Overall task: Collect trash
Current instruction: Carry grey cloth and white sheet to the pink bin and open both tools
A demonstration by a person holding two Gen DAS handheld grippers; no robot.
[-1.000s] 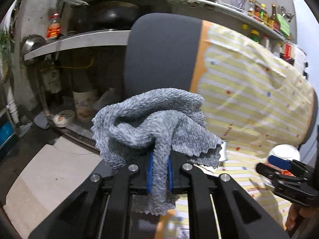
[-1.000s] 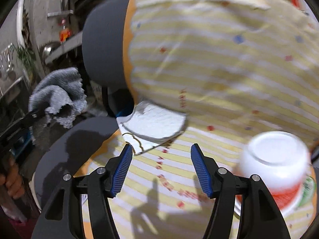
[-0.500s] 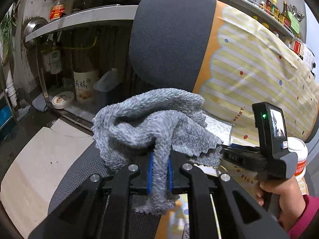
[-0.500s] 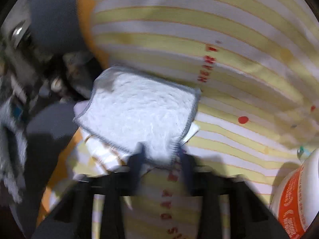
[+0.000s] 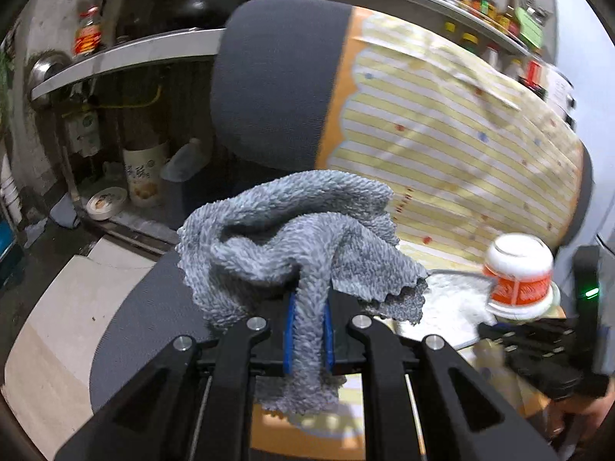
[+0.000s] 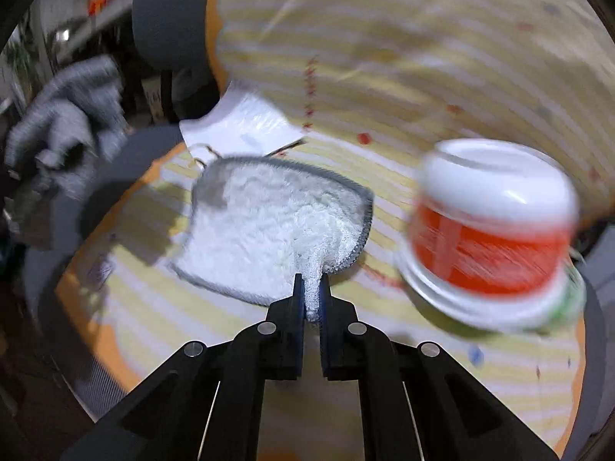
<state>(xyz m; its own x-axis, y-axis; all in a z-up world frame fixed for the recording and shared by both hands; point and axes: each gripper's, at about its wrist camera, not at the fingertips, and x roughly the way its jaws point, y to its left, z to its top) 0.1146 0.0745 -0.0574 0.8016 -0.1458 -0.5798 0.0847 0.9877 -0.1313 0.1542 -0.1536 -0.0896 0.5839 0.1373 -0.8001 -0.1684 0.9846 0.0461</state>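
Note:
My left gripper is shut on a crumpled grey cloth and holds it above the chair seat; the cloth also shows at the left of the right wrist view. My right gripper is shut on the near edge of a white cloth with a grey border, which lies on the striped yellow cover of the chair. An upturned white and orange cup stands on its lid just right of the white cloth. A white paper sheet lies behind the cloth.
The grey chair back rises behind the seat. Shelves with bottles and jars stand at the far left and top. A white bucket and a round tin sit on the floor at left.
My right gripper has closed on the edge of the white cloth and pulled it back towards me. The left gripper keeps holding the grey cloth and has drifted slightly.

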